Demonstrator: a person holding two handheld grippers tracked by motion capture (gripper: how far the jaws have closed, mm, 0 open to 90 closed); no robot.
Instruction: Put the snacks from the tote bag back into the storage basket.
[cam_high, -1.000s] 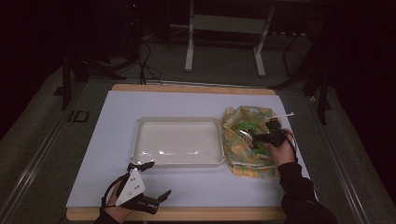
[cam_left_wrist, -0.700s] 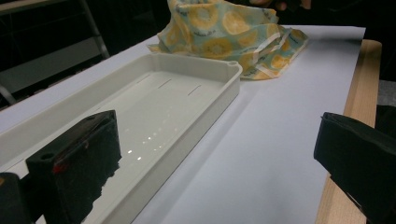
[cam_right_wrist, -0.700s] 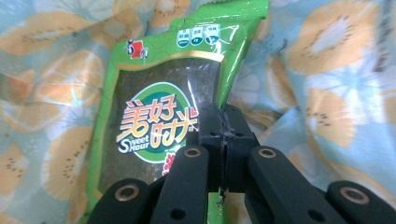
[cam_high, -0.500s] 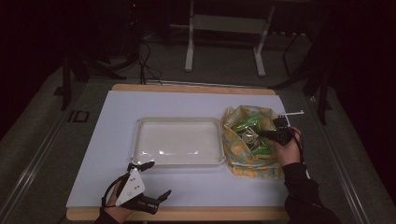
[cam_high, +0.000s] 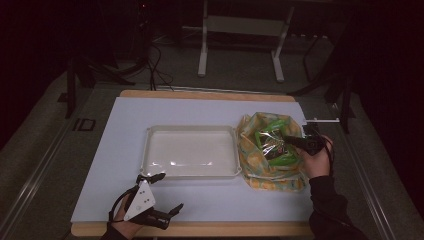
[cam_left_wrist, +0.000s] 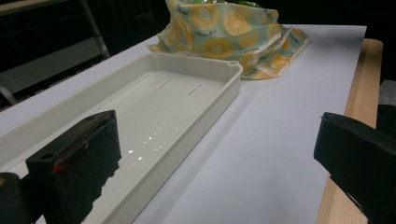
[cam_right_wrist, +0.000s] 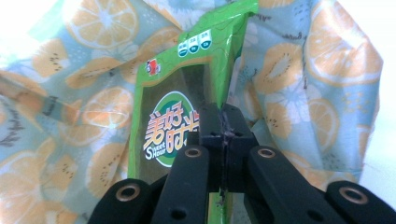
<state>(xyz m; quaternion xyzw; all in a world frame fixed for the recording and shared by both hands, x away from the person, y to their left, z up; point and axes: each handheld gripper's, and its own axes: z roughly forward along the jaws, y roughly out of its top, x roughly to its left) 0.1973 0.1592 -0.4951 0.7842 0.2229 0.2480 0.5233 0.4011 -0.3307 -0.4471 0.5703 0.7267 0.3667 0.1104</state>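
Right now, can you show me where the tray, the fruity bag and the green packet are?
tray (cam_high: 192, 150), high view, bare floor inside.
bag (cam_left_wrist: 224, 23), left gripper view, side cloth.
packet (cam_right_wrist: 163, 116), right gripper view, printed front.

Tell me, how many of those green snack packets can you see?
1 for certain: the green packet pinched in the right gripper, inside the fruit-print cloth bag. The high view shows more green in the bag, so others may be hidden.
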